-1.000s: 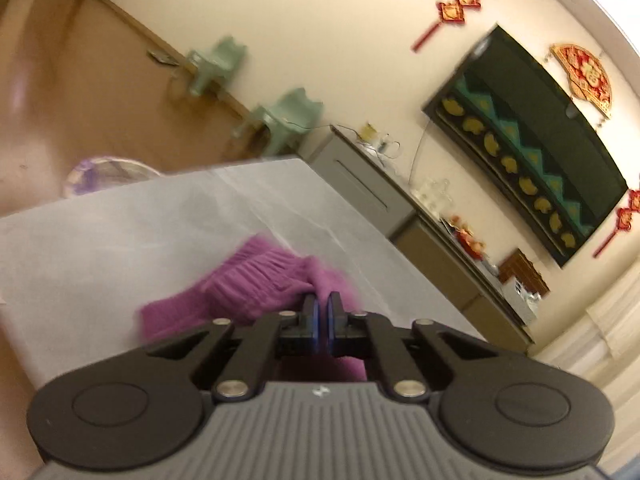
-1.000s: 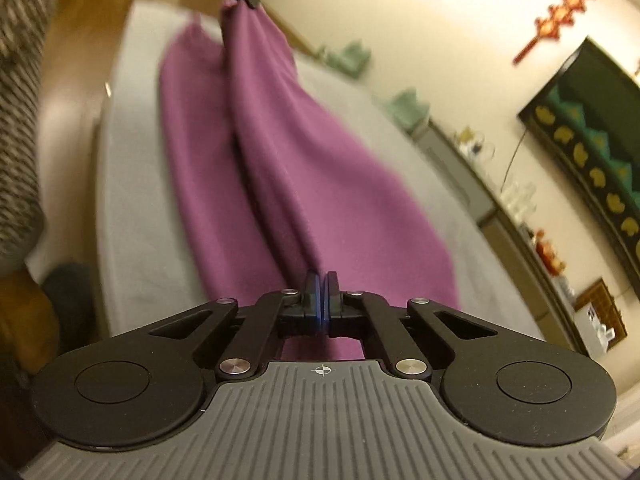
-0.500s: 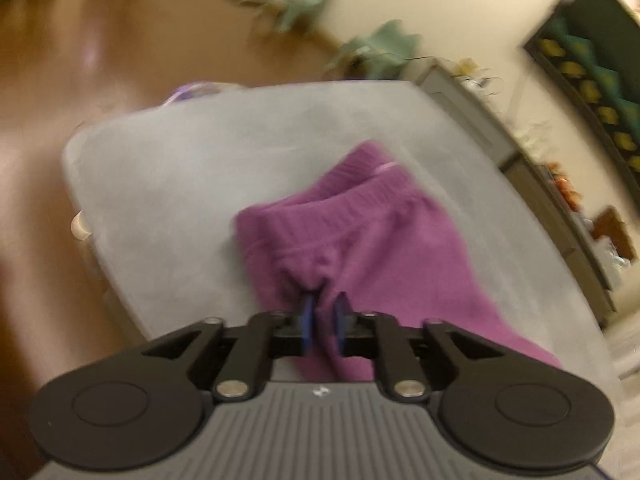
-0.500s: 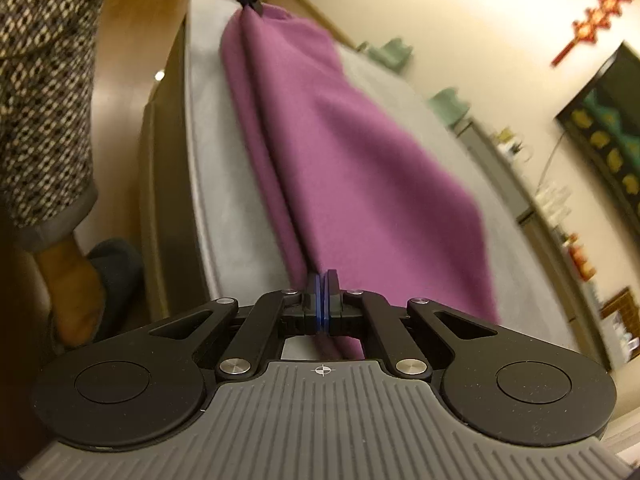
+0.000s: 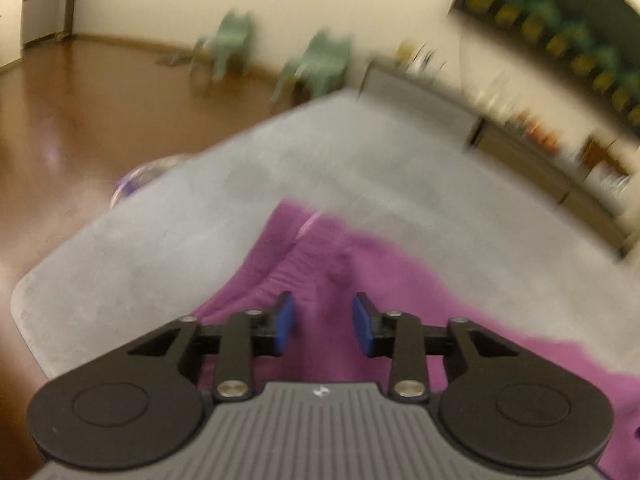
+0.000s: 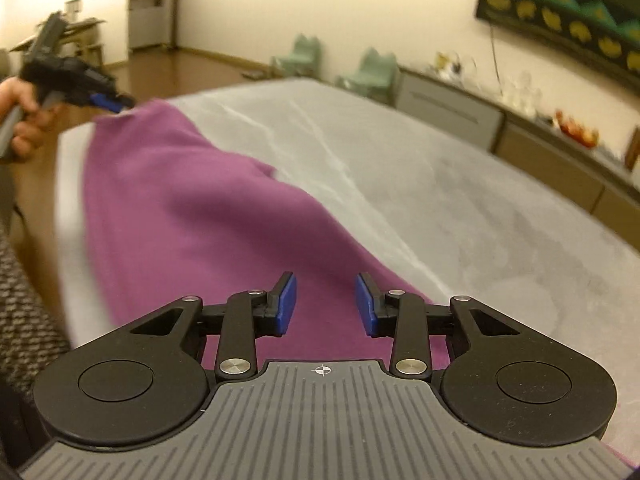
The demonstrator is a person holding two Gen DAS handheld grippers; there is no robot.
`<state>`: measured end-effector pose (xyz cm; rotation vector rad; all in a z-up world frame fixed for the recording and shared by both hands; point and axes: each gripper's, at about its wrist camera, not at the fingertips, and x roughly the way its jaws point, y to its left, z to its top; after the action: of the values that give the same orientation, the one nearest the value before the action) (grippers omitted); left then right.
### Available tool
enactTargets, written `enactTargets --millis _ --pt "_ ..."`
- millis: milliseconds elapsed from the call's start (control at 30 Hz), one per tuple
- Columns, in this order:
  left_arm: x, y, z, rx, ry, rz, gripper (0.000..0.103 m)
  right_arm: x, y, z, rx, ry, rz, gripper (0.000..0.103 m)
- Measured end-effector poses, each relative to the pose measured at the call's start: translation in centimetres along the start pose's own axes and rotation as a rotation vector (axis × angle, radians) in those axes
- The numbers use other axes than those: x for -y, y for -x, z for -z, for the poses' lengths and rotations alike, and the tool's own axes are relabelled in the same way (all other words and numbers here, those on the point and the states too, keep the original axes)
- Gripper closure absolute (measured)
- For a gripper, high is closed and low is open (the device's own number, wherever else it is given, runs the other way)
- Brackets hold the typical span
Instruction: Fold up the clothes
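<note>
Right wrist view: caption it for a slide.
Open right gripper above purple knit garment spread on grey table.

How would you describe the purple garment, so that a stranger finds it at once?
Look at the grey table filling the room's middle. Along its near edge the purple garment lies stretched out. It is the only thing on the table, and its vivid purple stands out against the grey.

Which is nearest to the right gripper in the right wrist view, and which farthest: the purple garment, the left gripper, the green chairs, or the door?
1. Purple garment: directly under the right gripper, on the grey table.
2. Left gripper: upper left, at the garment's far end.
3. Green chairs: beyond the table, along the wall.
4. Door: far back, upper left.
</note>
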<state>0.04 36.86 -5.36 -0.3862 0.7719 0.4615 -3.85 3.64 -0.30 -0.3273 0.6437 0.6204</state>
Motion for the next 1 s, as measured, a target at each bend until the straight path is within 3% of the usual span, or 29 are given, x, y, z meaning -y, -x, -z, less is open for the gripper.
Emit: enactTargets --millis 67,200,300,367,433,500,533,633,733,767,800,833,900,1000 --pt "-1.0 -0.7 0.2 -0.010 0.006 -0.048 0.089 1.4 -2.6 0.5 -0.083 -0.066 0.037 0.063" --pt "0.4 0.1 0.7 0.020 -0.039 -0.156 0.086 3.7 -2.7 0.4 -0.161 -0.120 -0.007 0.059" --pt "2.4 2.6 0.8 0.132 -0.092 -0.184 0.081 4.2 -1.6 -1.8 -0.097 -0.153 -0.103 0.055" --pt "4.1 4.0 1.3 0.180 -0.138 -0.090 0.079 4.5 -0.8 -3.4 -0.047 -0.174 -0.170 0.047" --pt "5.9 4.2 2.5 0.132 -0.200 0.077 0.079 4.8 -1.4 -5.7 0.009 -0.204 -0.222 0.034" --pt "7.8 4.4 3.7 0.083 -0.260 0.244 0.078 4.7 -3.8 -8.1 0.003 -0.206 -0.266 0.034" --pt "8.5 4.1 4.5 0.047 -0.298 0.272 0.078 4.2 -5.8 -9.3 -0.019 -0.202 -0.292 0.034" --pt "9.2 2.3 6.8 -0.059 -0.391 0.234 0.078 2.6 -12.6 -12.3 -0.145 -0.238 -0.430 0.034" --pt "8.2 1.8 7.3 -0.059 -0.420 0.254 0.080 0.6 -18.2 -14.2 -0.263 -0.245 -0.513 0.034" --pt "7.9 1.7 7.3 -0.057 -0.415 0.258 0.081 -0.1 -19.7 -14.6 -0.285 -0.232 -0.521 0.035" --pt "7.6 1.6 7.2 -0.056 -0.411 0.262 0.081 -0.8 -21.1 -15.1 -0.307 -0.220 -0.529 0.060" --pt "7.3 1.4 7.1 -0.054 -0.407 0.266 0.082 -1.7 -22.0 -15.5 -0.318 -0.193 -0.532 0.094" --pt "6.9 0.9 6.5 -0.042 -0.392 0.236 0.082 -2.9 -23.0 -16.6 -0.292 -0.103 -0.494 0.095" --pt "6.4 0.6 5.7 -0.036 -0.377 0.211 0.082 -4.7 -22.5 -17.6 -0.219 0.001 -0.351 0.095"
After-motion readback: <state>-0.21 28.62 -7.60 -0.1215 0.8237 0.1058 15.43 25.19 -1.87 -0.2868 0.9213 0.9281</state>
